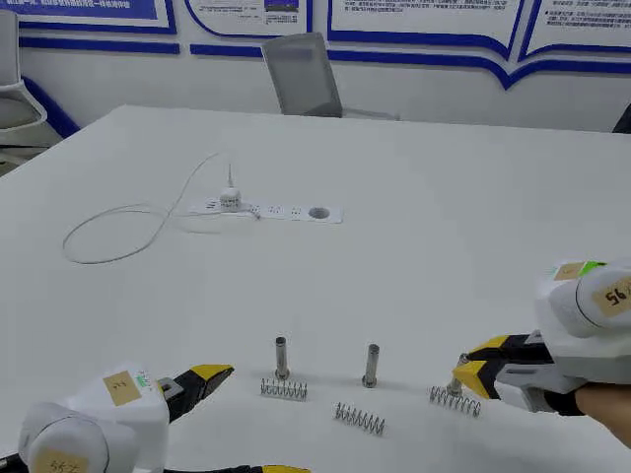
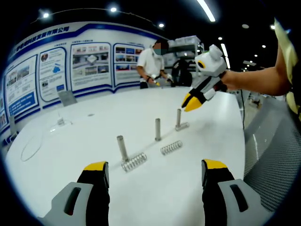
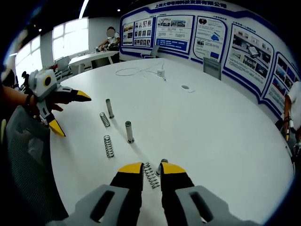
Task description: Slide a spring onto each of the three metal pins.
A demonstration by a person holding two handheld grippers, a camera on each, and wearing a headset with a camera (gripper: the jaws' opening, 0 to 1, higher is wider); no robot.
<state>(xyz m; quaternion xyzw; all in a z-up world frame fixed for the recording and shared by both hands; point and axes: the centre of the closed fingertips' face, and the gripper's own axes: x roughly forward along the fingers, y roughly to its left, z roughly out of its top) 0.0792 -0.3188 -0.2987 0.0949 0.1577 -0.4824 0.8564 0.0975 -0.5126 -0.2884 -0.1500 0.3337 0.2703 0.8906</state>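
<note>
Right gripper view: spring (image 3: pixel 150 175) between right gripper (image 3: pixel 151 167) narrow-set jaws, grip unclear; left gripper (image 2: pixel 155 165) jaws spread.

Not much legible here tbh. The right gripper (image 1: pixel 461 370) has a tan sticker (image 1: pixel 616 294) on its white body, back behind the jaws. It reads like "95", handwritten and turned sideways. A smaller tag (image 1: pixel 569 271) just ahead of it, nearer the jaws, has a green mark, but the print's too tiny. The left gripper (image 1: pixel 246 421) has a printed tag (image 1: pixel 121 386) behind its jaws, unreadable. A handwritten label (image 1: pixel 59 461) further back maybe starts "5K", cut by the edge. Way out past both grippers, the wall posters (image 1: pixel 424 15) carry blocks of text. In the right gripper view, a blue header strip (image 3: pixel 190 5) has white Chinese characters. All of it's too small to make out.
</note>
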